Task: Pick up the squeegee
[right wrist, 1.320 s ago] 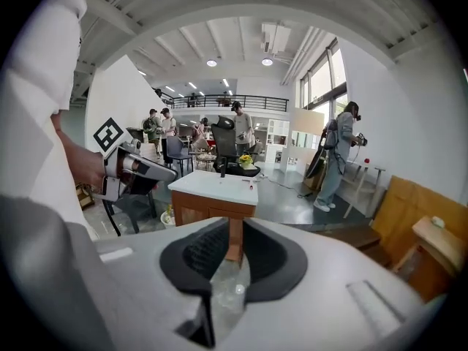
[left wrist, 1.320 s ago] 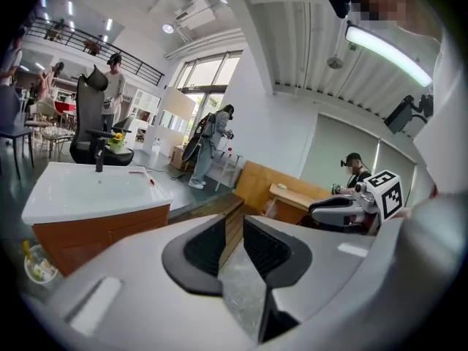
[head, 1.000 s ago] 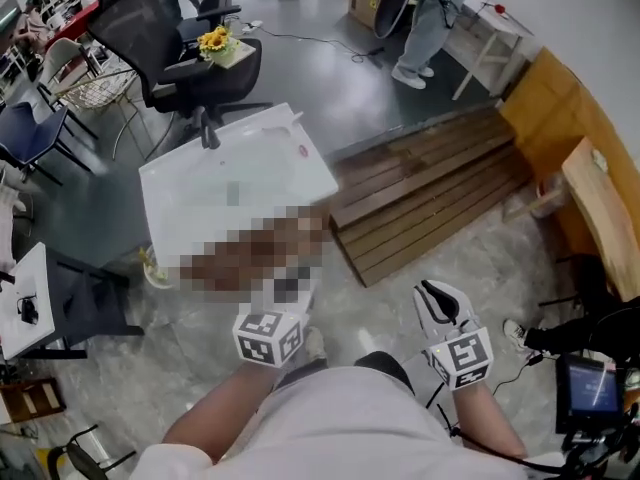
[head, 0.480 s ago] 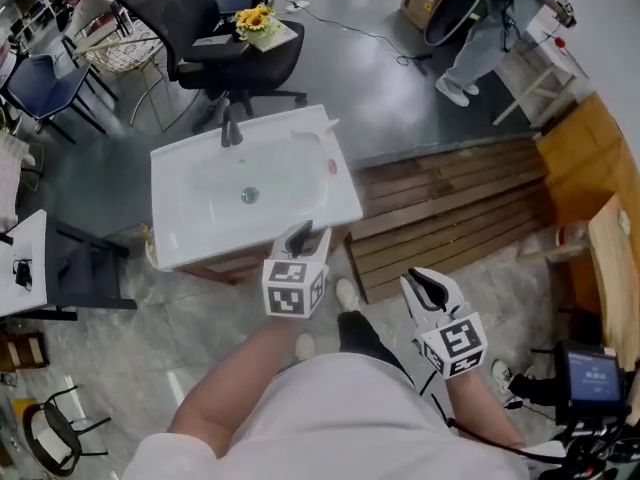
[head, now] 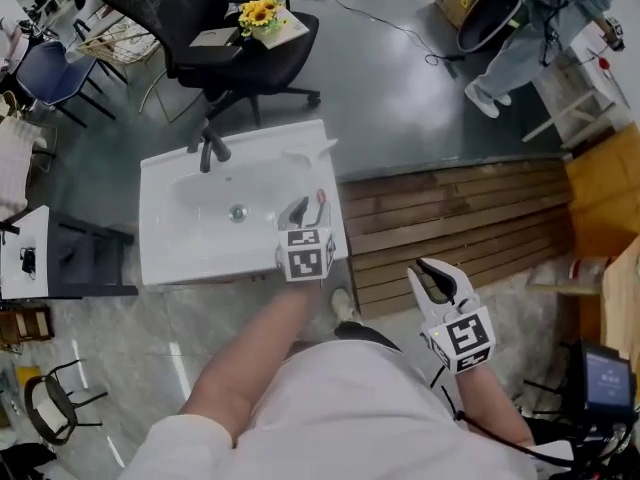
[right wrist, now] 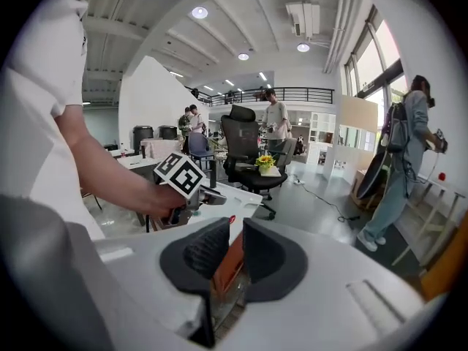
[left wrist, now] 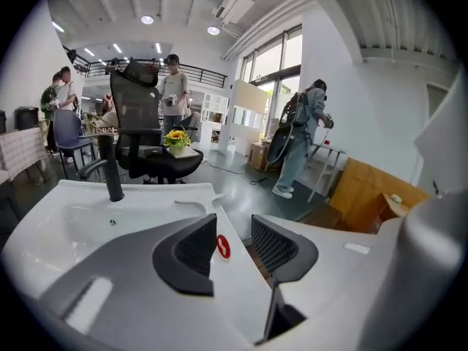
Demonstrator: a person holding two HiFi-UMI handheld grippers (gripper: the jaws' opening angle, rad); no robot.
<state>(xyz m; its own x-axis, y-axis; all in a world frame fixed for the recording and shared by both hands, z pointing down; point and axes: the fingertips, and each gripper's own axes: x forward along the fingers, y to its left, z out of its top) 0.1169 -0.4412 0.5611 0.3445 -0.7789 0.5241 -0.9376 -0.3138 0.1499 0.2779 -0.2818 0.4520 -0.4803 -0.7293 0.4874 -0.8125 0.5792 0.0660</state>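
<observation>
A white sink [head: 190, 253] stands ahead of me on a stand. A white squeegee-like piece [head: 308, 152] lies on its far right corner, and a small red oval thing [head: 322, 198] [left wrist: 223, 246] lies on the right rim. My left gripper [head: 308, 211] [left wrist: 234, 234] hovers over that rim, the red thing just beyond its tips. Its jaws have just been opening and stand open, nothing between them. My right gripper [head: 437, 271] [right wrist: 236, 243] hangs over the floor right of the sink, jaws a narrow gap apart and empty.
A black faucet [head: 208, 150] rises at the sink's back. Behind it is a black office chair [head: 215, 38] with sunflowers [head: 262, 13]. A wooden pallet [head: 460, 213] lies right of the sink, and a white table [head: 25, 258] stands to the left. A person [head: 525, 38] stands far right.
Both grippers have moved forward toward the sink. The left one went from below the sink's front edge to over its right rim, and its jaws spread wider.
</observation>
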